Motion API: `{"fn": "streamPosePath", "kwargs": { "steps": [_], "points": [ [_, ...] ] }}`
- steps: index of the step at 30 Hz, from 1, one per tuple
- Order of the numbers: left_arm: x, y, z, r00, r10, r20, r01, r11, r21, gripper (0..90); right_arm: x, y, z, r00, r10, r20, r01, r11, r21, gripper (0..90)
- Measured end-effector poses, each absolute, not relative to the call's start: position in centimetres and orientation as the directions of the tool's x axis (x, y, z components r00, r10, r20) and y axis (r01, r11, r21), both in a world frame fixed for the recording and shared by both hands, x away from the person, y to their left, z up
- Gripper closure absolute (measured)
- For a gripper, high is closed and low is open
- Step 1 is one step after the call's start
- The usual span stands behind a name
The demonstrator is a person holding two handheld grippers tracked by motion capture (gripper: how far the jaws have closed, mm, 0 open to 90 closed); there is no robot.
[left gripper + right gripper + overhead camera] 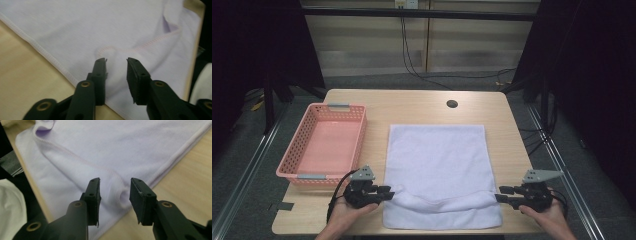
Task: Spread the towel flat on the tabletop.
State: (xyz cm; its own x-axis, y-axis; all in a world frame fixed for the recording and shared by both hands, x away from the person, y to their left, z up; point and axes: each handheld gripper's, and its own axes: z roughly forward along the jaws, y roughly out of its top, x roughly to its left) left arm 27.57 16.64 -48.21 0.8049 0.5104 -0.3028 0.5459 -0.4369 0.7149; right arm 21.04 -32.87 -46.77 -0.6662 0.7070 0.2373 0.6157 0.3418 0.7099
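A pale lavender towel (437,155) lies flat on the wooden table (412,102), with a rolled fold (442,202) running across it near the front edge. My left gripper (389,192) rests at the left end of that fold, jaws apart. In the left gripper view a raised hemmed corner of the towel (106,50) sits just ahead of the left gripper (116,61), untouched by the pads. My right gripper (501,194) is at the right end of the fold. In the right gripper view the right gripper (115,181) straddles a bump of towel (112,145) hem without pressing it.
A pink plastic basket (294,145) with nothing inside stands at the left of the table, close behind my left hand. A round cable hole (452,104) sits near the far edge. Dark curtains flank both sides, and cables hang behind the table.
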Motion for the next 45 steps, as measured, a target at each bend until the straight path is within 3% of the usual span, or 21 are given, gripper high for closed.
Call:
{"fn": "streamPosePath", "kwargs": {
  "steps": [5,7,9,10,11,12,14,16,25,34,39,45],
  "points": [
    [29.2,15.0,-49.3,0.797,0.520,-0.307,0.570,-0.480,0.667,48.9,23.4,-30.6,-47.8,-0.697,0.671,0.254,0.622,0.389,0.680,53.7],
    [29.3,14.7,-49.4,0.797,0.523,-0.301,0.570,-0.489,0.660,48.6,24.0,-29.7,-48.3,-0.706,0.663,0.250,0.625,0.416,0.661,52.7],
    [29.4,14.2,-49.3,0.815,0.503,-0.286,0.548,-0.512,0.662,56.3,24.1,-29.3,-48.9,-0.714,0.653,0.253,0.632,0.443,0.636,53.7],
    [29.3,14.0,-49.3,0.828,0.480,-0.288,0.534,-0.521,0.666,66.4,24.0,-29.2,-49.1,-0.716,0.653,0.249,0.631,0.451,0.631,55.6],
    [29.2,13.9,-49.4,0.845,0.464,-0.265,0.510,-0.554,0.658,77.1,23.9,-29.2,-49.0,-0.718,0.652,0.245,0.629,0.457,0.629,62.4],
    [29.0,13.8,-49.4,0.850,0.457,-0.262,0.503,-0.555,0.662,82.0,23.6,-29.3,-48.9,-0.721,0.642,0.259,0.631,0.455,0.629,71.0],
    [28.6,14.2,-49.0,0.856,0.439,-0.273,0.496,-0.551,0.671,85.9,23.0,-29.7,-48.7,-0.718,0.640,0.276,0.634,0.436,0.638,81.6],
    [28.1,15.0,-48.4,0.854,0.433,-0.290,0.500,-0.522,0.691,86.7,22.2,-30.0,-48.4,-0.736,0.623,0.265,0.614,0.448,0.650,84.2],
    [24.5,17.8,-47.3,0.873,0.379,-0.307,0.473,-0.505,0.723,86.5,18.3,-30.2,-46.8,-0.766,0.596,0.240,0.567,0.450,0.690,84.3],
    [22.8,19.9,-47.5,0.866,0.342,-0.366,0.493,-0.450,0.745,80.4,16.6,-30.9,-45.8,-0.765,0.596,0.243,0.563,0.435,0.703,74.9],
    [24.3,19.4,-47.1,0.846,0.405,-0.347,0.510,-0.425,0.748,71.0,17.1,-31.5,-46.1,-0.735,0.627,0.256,0.577,0.382,0.722,72.3],
    [27.9,15.8,-47.6,0.818,0.473,-0.328,0.542,-0.441,0.715,63.6,20.7,-31.3,-46.8,-0.706,0.669,0.234,0.587,0.367,0.721,66.9]
  ]
}}
